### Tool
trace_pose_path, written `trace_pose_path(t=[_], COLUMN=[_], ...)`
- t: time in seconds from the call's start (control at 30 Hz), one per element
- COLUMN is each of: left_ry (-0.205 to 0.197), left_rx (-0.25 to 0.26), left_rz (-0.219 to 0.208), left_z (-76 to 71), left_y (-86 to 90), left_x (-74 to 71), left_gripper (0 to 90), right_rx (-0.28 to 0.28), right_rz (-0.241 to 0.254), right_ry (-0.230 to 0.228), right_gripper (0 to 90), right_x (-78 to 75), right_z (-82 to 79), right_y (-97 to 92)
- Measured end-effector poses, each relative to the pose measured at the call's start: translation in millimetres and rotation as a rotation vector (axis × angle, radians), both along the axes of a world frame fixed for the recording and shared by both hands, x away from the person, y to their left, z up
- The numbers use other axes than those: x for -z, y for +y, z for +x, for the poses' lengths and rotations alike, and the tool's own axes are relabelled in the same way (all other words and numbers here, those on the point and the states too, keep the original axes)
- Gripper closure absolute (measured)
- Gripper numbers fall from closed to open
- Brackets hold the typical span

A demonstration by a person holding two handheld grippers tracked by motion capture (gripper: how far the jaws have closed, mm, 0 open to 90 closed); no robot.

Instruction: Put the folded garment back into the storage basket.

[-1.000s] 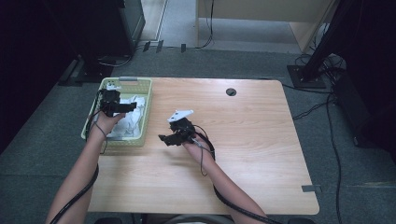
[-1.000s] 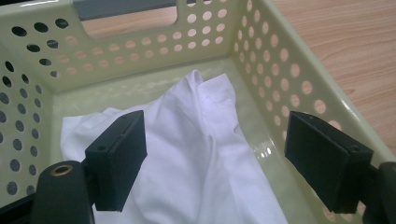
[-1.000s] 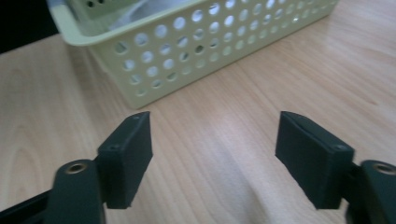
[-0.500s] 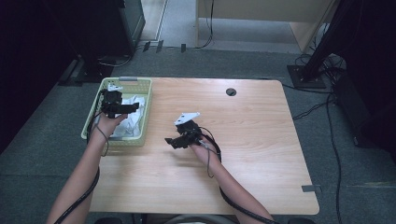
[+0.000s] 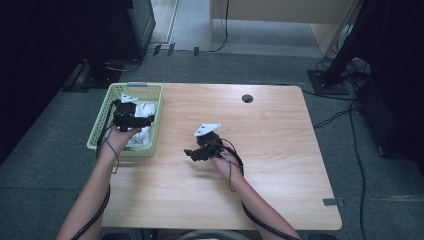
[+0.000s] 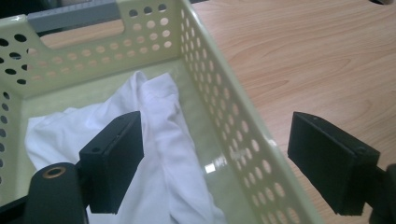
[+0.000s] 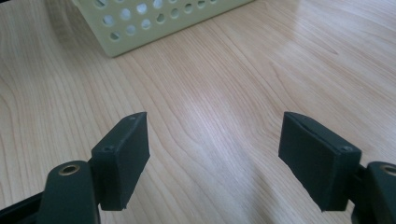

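No readable text — no labels, no numbers.

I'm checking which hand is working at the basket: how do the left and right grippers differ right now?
The left gripper hovers over the green basket, its jaws straddling the basket's wall above the white cloth; the right gripper hovers over bare table, nothing between its jaws. Both are open and hold nothing.

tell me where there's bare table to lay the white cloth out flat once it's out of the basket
The widest bare stretch of table runs from the right gripper to the right edge, bordered at the back by the round cable hole. The front strip is also bare apart from the forearms. It is crowded at the left: the basket holds the white cloth, with the left gripper over it.
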State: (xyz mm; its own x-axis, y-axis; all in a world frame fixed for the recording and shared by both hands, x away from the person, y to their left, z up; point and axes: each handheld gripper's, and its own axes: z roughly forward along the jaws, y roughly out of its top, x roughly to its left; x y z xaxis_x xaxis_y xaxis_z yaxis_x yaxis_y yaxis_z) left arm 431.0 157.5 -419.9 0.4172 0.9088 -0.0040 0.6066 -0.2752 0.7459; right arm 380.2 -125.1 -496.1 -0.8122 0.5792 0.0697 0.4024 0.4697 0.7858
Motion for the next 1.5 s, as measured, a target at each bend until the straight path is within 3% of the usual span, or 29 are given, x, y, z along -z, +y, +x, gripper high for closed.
trace_pose_path(t=[0.2, 0.27, 0.43, 0.63, 0.7, 0.8, 1.23, 1.3, 1.5], left_ry=[-0.031, -0.038, -0.031, -0.047, -0.054, -0.07, -0.027, -0.024, -0.016], left_rx=[0.002, 0.002, 0.018, 0.039, 0.041, 0.038, 0.082, 0.111, 0.14], left_rz=[0.015, -0.01, -0.026, 0.017, -0.003, 0.001, 0.017, 0.003, 0.008], left_z=[-10.3, -15.7, -21.7, -29.3, -31.5, -34.9, -43.8, -45.2, -50.5], left_y=[-9.5, -12.7, -18.2, -28.9, -32.9, -37.9, -49.9, -50.6, -56.9], left_x=[-3.5, -4.3, -1.7, 2.7, 2.9, 2.9, 9.7, 11.2, 13.4], left_gripper=[18.6, 18.5, 18.6, 18.6, 18.6, 18.6, 18.5, 0.0, 1.2], right_rx=[0.021, 0.04, 0.051, 0.06, 0.065, 0.068, 0.066, 0.067, 0.07], right_rz=[0.008, 0.027, 0.019, 0.016, 0.015, 0.023, 0.027, 0.037, 0.04], right_ry=[-0.009, 0.001, -0.008, -0.013, -0.013, -0.016, -0.013, -0.013, -0.019], right_gripper=[24.6, 24.5, 24.5, 24.5, 24.5, 24.5, 24.5, 24.5, 24.5], right_x=[0.7, 0.6, 0.1, -2.5, -3.4, -4.4, -5.0, -6.1, -8.6], right_z=[-2.1, -1.9, -2.8, -5.6, -6.1, -7.1, -21.5, -23.8, -27.2], right_y=[-9.4, -15.0, -21.9, -28.6, -30.4, -33.7, -47.4, -49.2, -54.6])
